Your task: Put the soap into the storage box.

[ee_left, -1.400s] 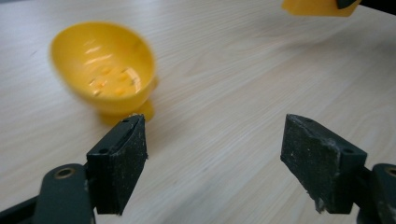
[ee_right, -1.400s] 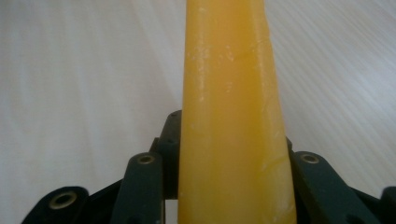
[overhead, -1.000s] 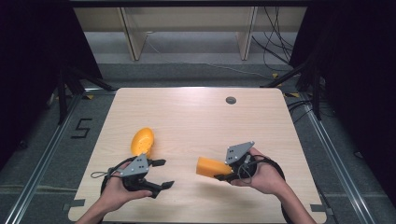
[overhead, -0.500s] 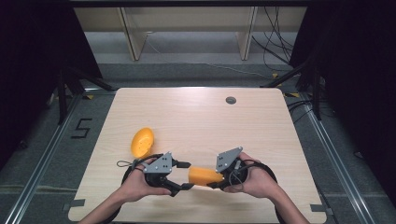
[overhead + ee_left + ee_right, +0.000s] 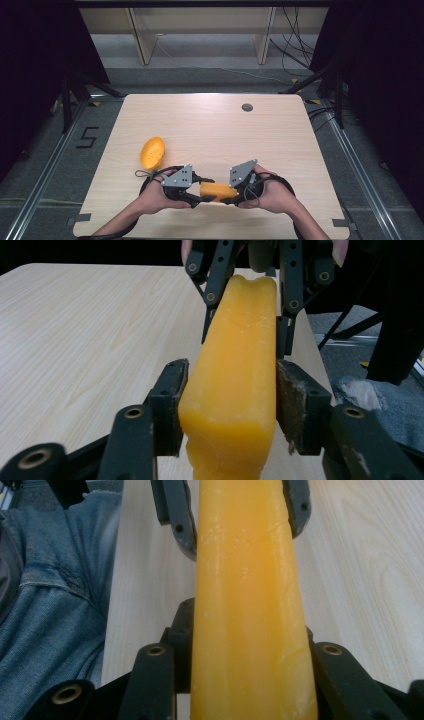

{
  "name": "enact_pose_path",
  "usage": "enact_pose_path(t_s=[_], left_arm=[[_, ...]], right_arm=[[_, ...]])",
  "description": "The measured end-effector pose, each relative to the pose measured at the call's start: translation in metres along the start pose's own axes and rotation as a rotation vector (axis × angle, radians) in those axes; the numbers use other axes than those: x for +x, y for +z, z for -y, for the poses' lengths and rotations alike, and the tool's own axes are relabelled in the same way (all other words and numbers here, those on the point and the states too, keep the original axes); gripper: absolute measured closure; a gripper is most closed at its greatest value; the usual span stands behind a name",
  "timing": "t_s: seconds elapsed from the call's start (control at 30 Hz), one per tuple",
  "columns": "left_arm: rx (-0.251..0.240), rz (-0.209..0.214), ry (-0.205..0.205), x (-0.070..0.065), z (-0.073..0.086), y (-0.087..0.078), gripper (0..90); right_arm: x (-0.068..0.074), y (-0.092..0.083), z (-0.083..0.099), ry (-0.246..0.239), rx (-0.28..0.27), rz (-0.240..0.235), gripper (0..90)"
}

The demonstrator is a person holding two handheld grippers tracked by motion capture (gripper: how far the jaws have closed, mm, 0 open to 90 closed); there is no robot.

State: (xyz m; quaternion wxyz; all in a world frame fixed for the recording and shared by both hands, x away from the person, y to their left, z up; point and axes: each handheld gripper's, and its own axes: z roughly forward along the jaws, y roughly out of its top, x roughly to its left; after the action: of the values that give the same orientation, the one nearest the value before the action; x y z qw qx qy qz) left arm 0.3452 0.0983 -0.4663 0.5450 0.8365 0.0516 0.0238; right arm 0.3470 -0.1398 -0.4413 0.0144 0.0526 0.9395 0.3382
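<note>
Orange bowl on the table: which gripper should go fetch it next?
Left, probably. The orange bowl lies just beyond the left gripper, on its side of the table. The right gripper sits farther away and clamps the yellow block, so it can hold that alone.

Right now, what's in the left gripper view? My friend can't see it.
An orange block sits squeezed between the left gripper's two black jaws, close to the camera. The right gripper holds its far end, above a pale wooden table.
</note>
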Motion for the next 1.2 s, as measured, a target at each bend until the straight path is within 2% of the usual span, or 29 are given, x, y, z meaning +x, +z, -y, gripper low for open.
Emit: enact_pose_path(t_s=[0.03,0.07,0.13,0.17,0.2,0.23,0.27,0.3,0.33,0.37,0.4,0.43,0.47,0.53,0.57,0.63,0.67,0.7,0.73,0.83,0.87,0.9,0.93,0.97,1.07,1.1,1.13,1.2], left_arm=[[0.013,0.005,0.015,0.000,0.000,-0.001,52.4],[0.009,0.016,0.015,0.000,0.000,0.000,53.7],[0.012,0.034,0.020,0.000,0.002,-0.001,55.6],[0.005,0.043,0.018,-0.001,0.002,-0.002,56.8],[0.009,0.060,0.025,-0.001,0.003,-0.002,58.0],[0.006,0.058,0.032,-0.003,0.003,-0.003,59.2],[0.002,0.053,0.028,-0.005,0.003,-0.003,60.0],[0.006,0.050,0.017,-0.006,0.002,-0.004,60.2],[-0.001,0.058,0.001,-0.007,0.002,-0.005,60.3],[0.006,0.041,-0.003,-0.008,0.001,-0.007,60.4],[-0.009,0.039,-0.029,-0.009,0.002,-0.007,60.4],[-0.004,0.023,-0.038,-0.010,0.002,-0.010,60.5],[0.002,0.002,-0.047,-0.010,0.003,-0.013,60.4],[0.009,-0.032,-0.065,-0.009,0.007,-0.020,60.4],[0.009,-0.056,-0.086,-0.008,0.009,-0.023,60.5],[0.014,-0.092,-0.098,-0.007,0.014,-0.029,60.5],[0.025,-0.122,-0.123,-0.007,0.016,-0.033,60.5],[0.021,-0.134,-0.128,-0.006,0.018,-0.036,60.5],[0.027,-0.163,-0.139,-0.007,0.019,-0.040,60.5],[0.015,-0.235,-0.196,-0.008,0.024,-0.051,60.5],[0.017,-0.254,-0.175,-0.007,0.024,-0.055,60.5],[0.007,-0.277,-0.191,-0.008,0.025,-0.058,60.5],[0.004,-0.305,-0.188,-0.009,0.026,-0.062,60.5],[-0.006,-0.322,-0.214,-0.011,0.026,-0.064,60.5],[-0.027,-0.404,-0.218,-0.013,0.027,-0.075,60.5],[-0.027,-0.404,-0.218,-0.013,0.027,-0.075,60.5],[-0.038,-0.460,-0.223,-0.015,0.027,-0.082,60.5],[-0.060,-0.525,-0.249,-0.018,0.028,-0.088,60.5]], right_arm=[[0.002,-0.001,0.000,0.017,0.005,-0.003,61.7],[0.001,0.000,-0.001,-0.012,0.000,-0.013,61.7],[0.003,0.000,-0.001,-0.009,0.017,-0.001,61.7],[0.004,0.000,-0.001,-0.013,0.014,-0.016,61.7],[0.002,0.002,-0.001,-0.048,0.001,-0.029,61.6],[0.003,0.002,-0.001,-0.056,0.006,-0.037,61.4],[0.005,0.001,-0.001,-0.039,0.017,-0.034,60.7],[0.004,0.002,-0.002,-0.068,0.008,-0.038,60.4],[0.006,0.001,-0.002,-0.031,0.012,-0.039,59.8],[0.006,0.000,-0.002,-0.021,0.004,-0.027,58.1],[0.004,0.000,-0.002,-0.034,-0.025,-0.046,51.4],[0.004,-0.002,-0.002,-0.012,-0.026,-0.046,46.4],[0.003,-0.005,-0.001,-0.008,-0.028,-0.023,42.8],[0.001,-0.013,0.001,0.028,-0.059,0.000,36.0],[-0.001,-0.020,0.004,0.054,-0.083,0.023,33.5],[-0.003,-0.028,0.009,0.087,-0.107,0.070,31.3],[-0.005,-0.032,0.013,0.098,-0.114,0.097,30.5],[-0.006,-0.036,0.017,0.112,-0.116,0.114,30.1],[-0.008,-0.038,0.021,0.123,-0.128,0.133,30.0],[-0.010,-0.044,0.034,0.180,-0.140,0.178,30.1],[-0.010,-0.046,0.038,0.196,-0.141,0.191,30.1],[-0.010,-0.047,0.041,0.203,-0.139,0.196,30.4],[-0.009,-0.048,0.044,0.227,-0.134,0.207,30.8],[-0.009,-0.048,0.047,0.222,-0.140,0.206,30.9],[-0.005,-0.051,0.055,0.276,-0.141,0.229,31.6],[-0.005,-0.052,0.058,0.280,-0.148,0.234,31.9],[-0.005,-0.052,0.060,0.285,-0.153,0.244,32.4],[-0.003,-0.053,0.066,0.314,-0.156,0.261,33.1]])
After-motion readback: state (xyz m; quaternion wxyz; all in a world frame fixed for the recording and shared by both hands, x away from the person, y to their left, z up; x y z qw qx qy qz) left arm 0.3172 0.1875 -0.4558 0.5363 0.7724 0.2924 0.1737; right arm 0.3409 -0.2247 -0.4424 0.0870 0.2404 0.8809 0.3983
